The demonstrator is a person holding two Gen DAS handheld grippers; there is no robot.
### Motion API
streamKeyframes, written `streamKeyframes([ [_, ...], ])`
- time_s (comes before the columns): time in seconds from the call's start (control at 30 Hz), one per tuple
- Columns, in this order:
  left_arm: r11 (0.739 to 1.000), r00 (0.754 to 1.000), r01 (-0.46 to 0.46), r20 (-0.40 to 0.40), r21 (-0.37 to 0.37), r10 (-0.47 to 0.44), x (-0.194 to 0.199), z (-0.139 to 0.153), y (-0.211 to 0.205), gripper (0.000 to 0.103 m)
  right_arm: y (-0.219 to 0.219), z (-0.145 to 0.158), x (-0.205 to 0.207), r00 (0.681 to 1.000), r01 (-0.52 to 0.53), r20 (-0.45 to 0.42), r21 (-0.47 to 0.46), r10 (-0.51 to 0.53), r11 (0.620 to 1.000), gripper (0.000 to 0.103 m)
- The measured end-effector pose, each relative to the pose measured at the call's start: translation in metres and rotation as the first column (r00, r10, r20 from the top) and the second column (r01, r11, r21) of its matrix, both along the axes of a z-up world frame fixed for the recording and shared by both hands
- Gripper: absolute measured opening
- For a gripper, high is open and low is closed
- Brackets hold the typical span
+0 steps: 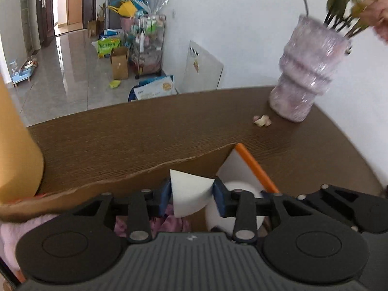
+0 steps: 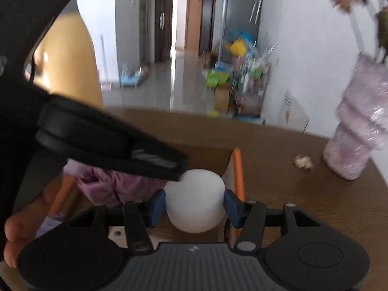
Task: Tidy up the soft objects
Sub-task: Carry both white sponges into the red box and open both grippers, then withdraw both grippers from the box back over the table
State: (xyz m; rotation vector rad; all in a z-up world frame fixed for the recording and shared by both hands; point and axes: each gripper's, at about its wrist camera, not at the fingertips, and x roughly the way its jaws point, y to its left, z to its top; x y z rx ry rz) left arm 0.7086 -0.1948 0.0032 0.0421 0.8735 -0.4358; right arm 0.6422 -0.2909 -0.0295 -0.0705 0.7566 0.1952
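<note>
A: Nearest the lens in the left wrist view is the left gripper (image 1: 192,194), its blue pads pinching a white cone-shaped foam piece (image 1: 190,191) over the cardboard box (image 1: 155,167).

B: And the right gripper (image 2: 195,206)?

A: It pinches a white foam cylinder (image 2: 195,198) from both sides, also above the box. That cylinder (image 1: 232,208) shows in the left view too, just right of the cone.

B: What else is in the box?

A: Purple cloth (image 2: 116,184), against the left side. An orange-edged flap (image 1: 254,167) marks the right side.

B: Any writing?

A: Past the box, on the floor, a green bag (image 1: 109,46) and a white bag (image 1: 155,89) carry print, too small to read.

B: What does only one view show?

A: The right view alone shows the left gripper's black body (image 2: 109,143) crossing above the box, and a person's hand (image 2: 21,228) at the lower left. Both views show the pink vase (image 1: 305,72) to the right beyond the box on the brown table (image 1: 121,131), with a small crumpled scrap (image 1: 262,120) beside it.
</note>
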Motion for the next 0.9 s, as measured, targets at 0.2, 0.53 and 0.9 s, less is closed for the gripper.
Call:
streamKeyframes([
  [0.2, 1.0, 1.0, 0.004, -0.005, 0.03, -0.004, 0.011, -0.016, -0.011, 0.066, 0.011, 0.0, 0.002, 1.0, -0.009, 0.024, -0.045, 0.01, 0.999, 0.065],
  [0.53, 0.998, 0.993, -0.033, 0.114, 0.054, 0.026, -0.047, 0.058, 0.017, 0.075, -0.02, 0.068, -0.053, 0.997, 0.018, 0.079, 0.035, -0.02, 0.999, 0.073],
  [0.9, 0.989, 0.929, -0.144, 0.35, 0.033, 0.123, -0.214, 0.162, 0.082, 0.091, -0.045, 0.159, -0.201, 0.967, -0.013, 0.256, 0.065, -0.004, 0.998, 0.084],
])
